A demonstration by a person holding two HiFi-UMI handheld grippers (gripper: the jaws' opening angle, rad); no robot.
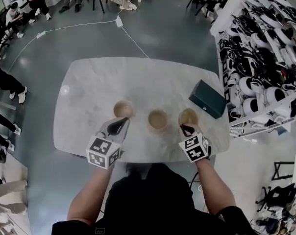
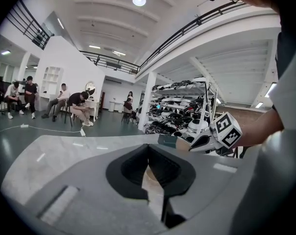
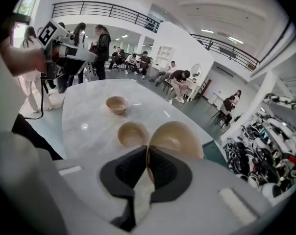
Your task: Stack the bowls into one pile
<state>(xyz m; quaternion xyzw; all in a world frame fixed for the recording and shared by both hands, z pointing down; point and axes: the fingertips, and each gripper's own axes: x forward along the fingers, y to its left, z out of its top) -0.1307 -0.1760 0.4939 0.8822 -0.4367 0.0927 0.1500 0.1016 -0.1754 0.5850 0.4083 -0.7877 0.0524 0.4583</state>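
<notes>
Three bowls are seen standing apart in a row on the marble table (image 1: 89, 82), so no pile has been started. At the left, the left bowl (image 1: 123, 108) is found alone on the tabletop, with the left gripper (image 1: 119, 126) held just beside its near edge. That gripper's jaws are pressed together on nothing, and the bowl is not touched as far as can be made out. In the centre, the middle bowl (image 1: 158, 119) is left upright and free, between the other two. At the right, the right bowl (image 1: 188, 116) is gripped by its near rim in the right gripper (image 1: 186, 129), one pad inside the thin wall and one outside. This bowl appears tipped, though whether it is clear of the table cannot be told. A dark green box (image 1: 207, 99) is set further right, apart from the bowls. The first pick is judged to be in hand: the held bowl has to be nested in a neighbour, and the third bowl joined to them afterwards.
</notes>
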